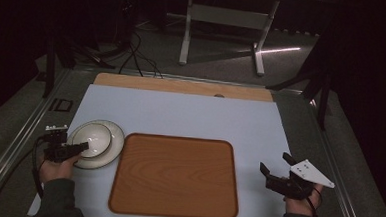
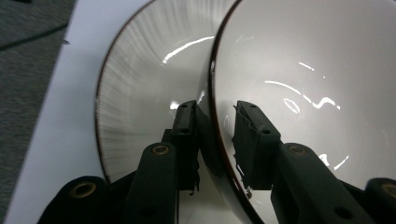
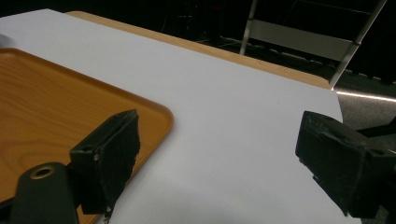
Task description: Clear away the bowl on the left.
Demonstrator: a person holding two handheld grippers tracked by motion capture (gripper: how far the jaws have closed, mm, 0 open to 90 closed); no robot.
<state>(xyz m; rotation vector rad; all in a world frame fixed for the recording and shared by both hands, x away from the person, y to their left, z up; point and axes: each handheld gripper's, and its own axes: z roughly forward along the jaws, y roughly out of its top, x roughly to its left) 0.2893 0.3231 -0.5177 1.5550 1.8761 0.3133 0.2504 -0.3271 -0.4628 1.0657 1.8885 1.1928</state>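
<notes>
A white bowl (image 1: 91, 139) with a dark rim stands in a wider white plate (image 1: 112, 149) at the table's left. My left gripper (image 1: 83, 148) straddles the bowl's near rim. In the left gripper view one jaw is outside the bowl (image 2: 303, 70), over the ribbed plate (image 2: 140, 84), and the other is inside. My left gripper (image 2: 212, 112) has its pads close to the wall with a thin gap still showing, so it is open. My right gripper (image 1: 274, 163) rests wide open at the right with nothing between its fingers, beside the wooden tray (image 1: 175, 175).
The tray (image 3: 46, 102) lies bare in the middle of a white mat (image 1: 180, 113) that covers the tabletop. My right gripper (image 3: 219, 126) faces bare mat (image 3: 210, 93). A white table frame and cables stand on the floor beyond the far edge.
</notes>
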